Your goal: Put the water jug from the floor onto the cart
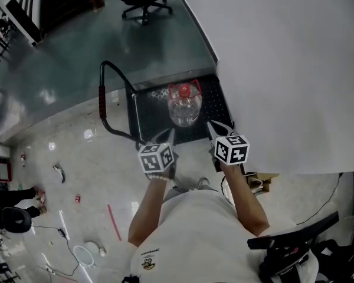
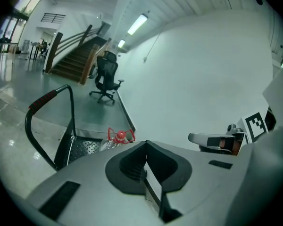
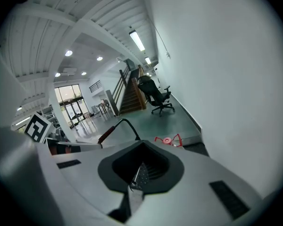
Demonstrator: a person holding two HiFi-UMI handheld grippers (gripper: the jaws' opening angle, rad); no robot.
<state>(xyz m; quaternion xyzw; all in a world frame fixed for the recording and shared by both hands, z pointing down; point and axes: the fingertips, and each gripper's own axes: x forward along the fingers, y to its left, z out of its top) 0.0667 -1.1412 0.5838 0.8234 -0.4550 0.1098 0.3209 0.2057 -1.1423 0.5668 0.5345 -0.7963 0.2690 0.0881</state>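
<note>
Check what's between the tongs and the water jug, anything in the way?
Nothing. The head view shows only bare black cart deck between the water jug and the left tongs and right tongs, both shut and empty.

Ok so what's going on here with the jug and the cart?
A person holds a gripper in each hand. The water jug stands upright on the cart, on its black deck beside the wall. The left gripper and right gripper are both shut and empty, short of the jug and touching nothing. The jug looks already placed.
</note>
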